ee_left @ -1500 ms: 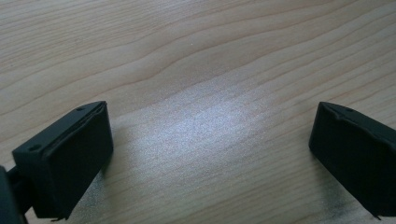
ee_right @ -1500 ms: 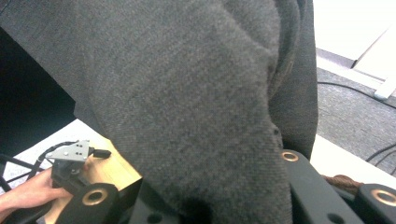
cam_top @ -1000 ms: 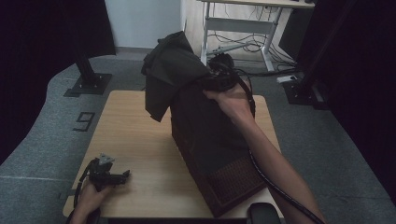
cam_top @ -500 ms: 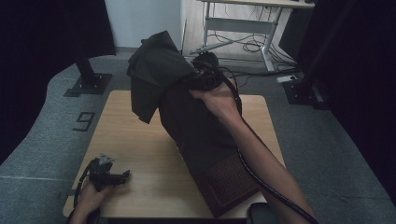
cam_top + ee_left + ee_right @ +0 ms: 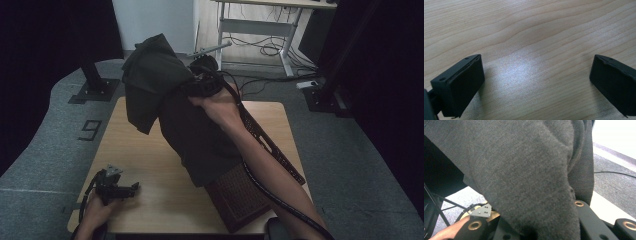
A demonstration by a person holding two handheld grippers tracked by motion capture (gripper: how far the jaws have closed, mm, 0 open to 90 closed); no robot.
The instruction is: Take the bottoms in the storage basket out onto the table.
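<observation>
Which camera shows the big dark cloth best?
The high view: the dark cloth hangs lifted from the right gripper over the table. The right gripper view gives just a close-up of its grey weave.

Left gripper point(image 5: 131, 188) is all black, a small grey three-cornered plate point(image 5: 114, 169) on top and a black cable looping off its side. Its jaws are chunky black blocks with tiny screw holes. Right gripper point(image 5: 197, 87) — black too, brass-ringed holes along its frame point(image 5: 579, 203), thick black cable point(image 5: 280, 197) trailing along a bare forearm — no sleeves.
</observation>
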